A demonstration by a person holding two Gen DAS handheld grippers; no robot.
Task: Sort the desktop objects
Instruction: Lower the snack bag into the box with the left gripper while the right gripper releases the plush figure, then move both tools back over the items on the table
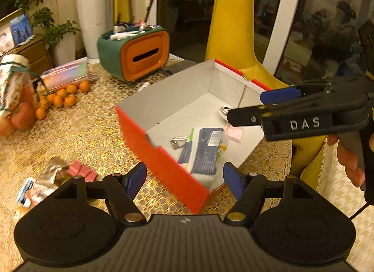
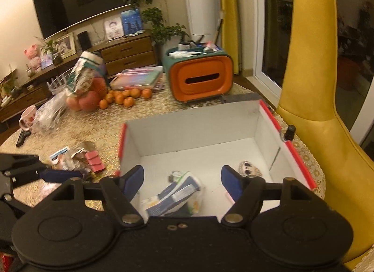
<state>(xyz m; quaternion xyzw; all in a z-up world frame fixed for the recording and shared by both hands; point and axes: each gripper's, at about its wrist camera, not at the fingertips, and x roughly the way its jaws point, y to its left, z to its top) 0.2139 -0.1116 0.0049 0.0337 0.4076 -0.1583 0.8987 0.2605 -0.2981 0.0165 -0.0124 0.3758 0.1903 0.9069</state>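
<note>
A red box (image 1: pixel 163 162) with a white inside stands open on the gold lace tablecloth. In it lie a blue-and-white packet (image 1: pixel 205 152), a white cable (image 1: pixel 177 142), a pink card (image 1: pixel 235 131) and a round patterned piece (image 1: pixel 224 110). My left gripper (image 1: pixel 184 176) hovers open over the box's near corner, holding nothing. My right gripper (image 2: pixel 182 177) hangs open above the box (image 2: pixel 194 129), the packet (image 2: pixel 173 196) lying loose below it; the left wrist view shows that gripper (image 1: pixel 252 107) reaching in from the right. Left of the box lie pink clips (image 2: pixel 94 161) and crumpled wrappers (image 2: pixel 67 159).
A green-and-orange organizer (image 1: pixel 138 56) stands behind the box. Oranges (image 1: pixel 63 96), apples and a plastic case sit at the back left, and a pink mug (image 2: pixel 28 117) at the far left. A small dark bottle (image 2: pixel 289 131) stands by the box's right rim. A yellow chair (image 2: pixel 311 85) flanks the right side.
</note>
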